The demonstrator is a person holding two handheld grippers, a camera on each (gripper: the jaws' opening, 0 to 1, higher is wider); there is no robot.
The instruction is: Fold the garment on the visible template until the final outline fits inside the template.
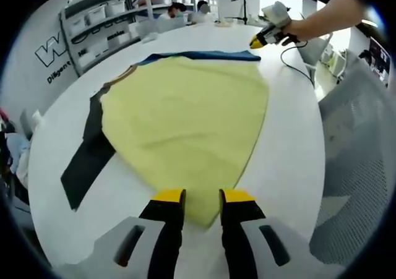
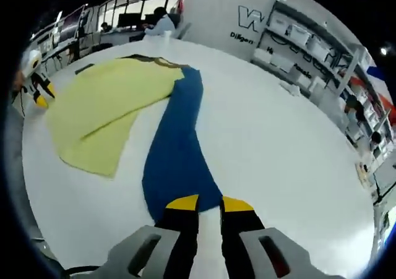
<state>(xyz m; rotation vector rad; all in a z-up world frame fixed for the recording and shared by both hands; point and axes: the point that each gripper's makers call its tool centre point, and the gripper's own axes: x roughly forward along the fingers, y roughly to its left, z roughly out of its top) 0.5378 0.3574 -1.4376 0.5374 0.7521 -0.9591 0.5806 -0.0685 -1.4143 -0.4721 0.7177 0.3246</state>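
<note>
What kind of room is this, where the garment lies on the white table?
Probably a lab or open workshop: wall shelves holding white storage bins, a logo on the wall, and people sitting at desks behind the large white table.

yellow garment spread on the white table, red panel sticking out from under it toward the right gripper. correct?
Not quite. The panel is blue, not red; the right gripper view shows it running from under the yellow garment to the right gripper. The rest holds: the garment lies spread on the white table.
</note>
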